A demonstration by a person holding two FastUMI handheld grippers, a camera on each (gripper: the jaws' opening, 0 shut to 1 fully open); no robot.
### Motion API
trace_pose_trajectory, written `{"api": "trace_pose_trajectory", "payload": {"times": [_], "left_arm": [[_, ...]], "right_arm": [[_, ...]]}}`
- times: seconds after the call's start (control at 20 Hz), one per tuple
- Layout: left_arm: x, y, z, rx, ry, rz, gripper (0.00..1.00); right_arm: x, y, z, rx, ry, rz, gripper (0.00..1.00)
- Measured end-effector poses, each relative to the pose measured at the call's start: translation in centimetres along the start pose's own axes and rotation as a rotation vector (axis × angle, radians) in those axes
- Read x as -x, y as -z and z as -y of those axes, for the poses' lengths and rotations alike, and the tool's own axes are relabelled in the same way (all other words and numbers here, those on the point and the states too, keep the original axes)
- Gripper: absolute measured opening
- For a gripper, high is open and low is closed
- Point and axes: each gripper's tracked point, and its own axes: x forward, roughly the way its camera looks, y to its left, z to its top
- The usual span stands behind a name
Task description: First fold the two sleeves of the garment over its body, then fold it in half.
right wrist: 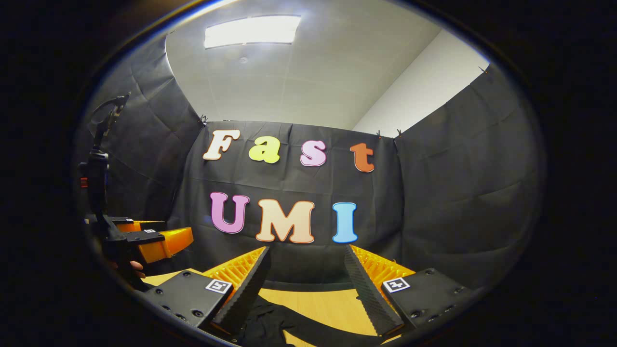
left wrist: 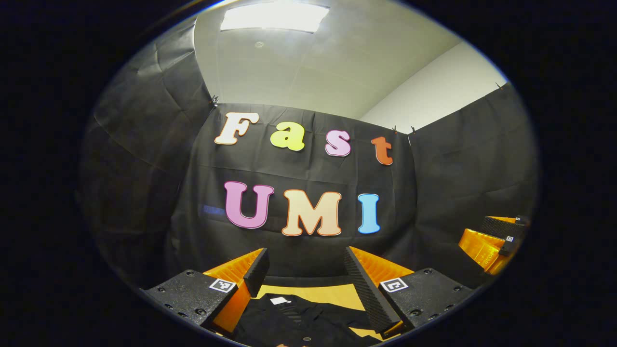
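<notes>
A black garment [left wrist: 299,320] with a small white neck label [left wrist: 279,300] lies flat on the wooden table [left wrist: 332,295], low in the left gripper view. My left gripper [left wrist: 306,255] hangs open above its collar end, holding nothing. In the right gripper view, a dark strip of the garment [right wrist: 274,324] lies on the table [right wrist: 328,303] under my right gripper [right wrist: 306,251], which is open and clear of the cloth. Most of the garment is hidden below both views.
The right gripper [left wrist: 471,230] shows far right in the left gripper view. The left gripper [right wrist: 176,233], with fingers of a hand [right wrist: 131,266] under it, shows at the left of the right gripper view. Black cloth walls [right wrist: 434,202] close the booth behind and beside.
</notes>
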Motion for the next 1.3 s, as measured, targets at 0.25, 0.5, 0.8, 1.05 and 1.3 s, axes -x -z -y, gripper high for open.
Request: {"api": "trace_pose_trajectory", "payload": {"times": [0.25, 0.5, 0.8, 1.05, 1.3], "left_arm": [[-0.1, -0.3, 0.0, -0.004, -0.009, 0.006, 0.92], [0.0, 0.3, 0.1, 0.025, -0.019, -0.004, 0.92], [-0.1, 0.5, 0.0, 0.022, -0.023, -0.010, 0.92], [0.5, 1.0, -0.4, 0.024, -0.043, -0.017, 0.92], [0.8, 1.2, -1.8, 0.012, -0.087, -0.011, 0.92]], "right_arm": [[-0.3, -0.2, 0.0, 0.006, -0.006, 0.013, 0.97], [-0.1, 0.0, 0.6, -0.006, 0.008, 0.009, 0.99], [-0.4, 0.5, 0.1, -0.011, -0.007, -0.001, 0.97], [-0.4, 0.7, -0.1, -0.018, -0.032, 0.008, 0.97], [-1.1, 2.2, 0.1, -0.004, -0.054, -0.007, 0.97]]}}
